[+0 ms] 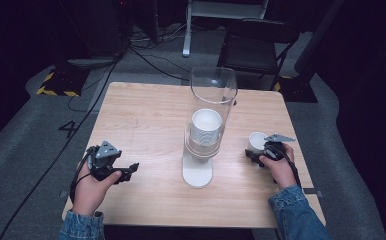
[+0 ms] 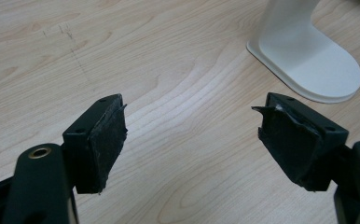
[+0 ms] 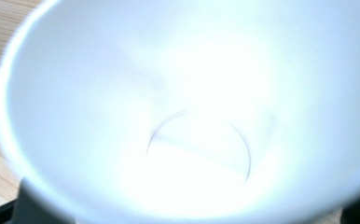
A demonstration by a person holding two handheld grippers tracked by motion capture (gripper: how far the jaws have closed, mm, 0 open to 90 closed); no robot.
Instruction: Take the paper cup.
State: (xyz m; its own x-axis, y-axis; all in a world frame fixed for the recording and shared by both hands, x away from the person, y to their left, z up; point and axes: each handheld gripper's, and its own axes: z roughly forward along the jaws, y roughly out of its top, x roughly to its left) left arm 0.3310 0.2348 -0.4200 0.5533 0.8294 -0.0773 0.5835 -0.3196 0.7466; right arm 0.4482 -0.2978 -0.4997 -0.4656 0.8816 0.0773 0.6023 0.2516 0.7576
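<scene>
Both forearms come in from the near edge of the wooden table (image 1: 146,115), one on each side of a clear cup dispenser (image 1: 208,120) on a white foot. The left hand (image 1: 92,187) rests low on the table, holding the left gripper (image 1: 130,171) level and aimed toward the dispenser's foot, its jaws wide apart with nothing between them. The right hand (image 1: 279,169) holds the right gripper (image 1: 255,150) at a white paper cup (image 1: 257,141) standing near the table's right edge; its jaws are spread, and whether its pads touch the cup cannot be told.

Two hand-held grippers are showing: the left hand-held gripper (image 1: 123,172) and the right hand-held gripper (image 1: 261,150). One loose white cup (image 1: 257,141), one clear dispenser (image 1: 207,125) holding one cup stack (image 1: 206,126), and one bench (image 1: 146,120) are standing here.
</scene>
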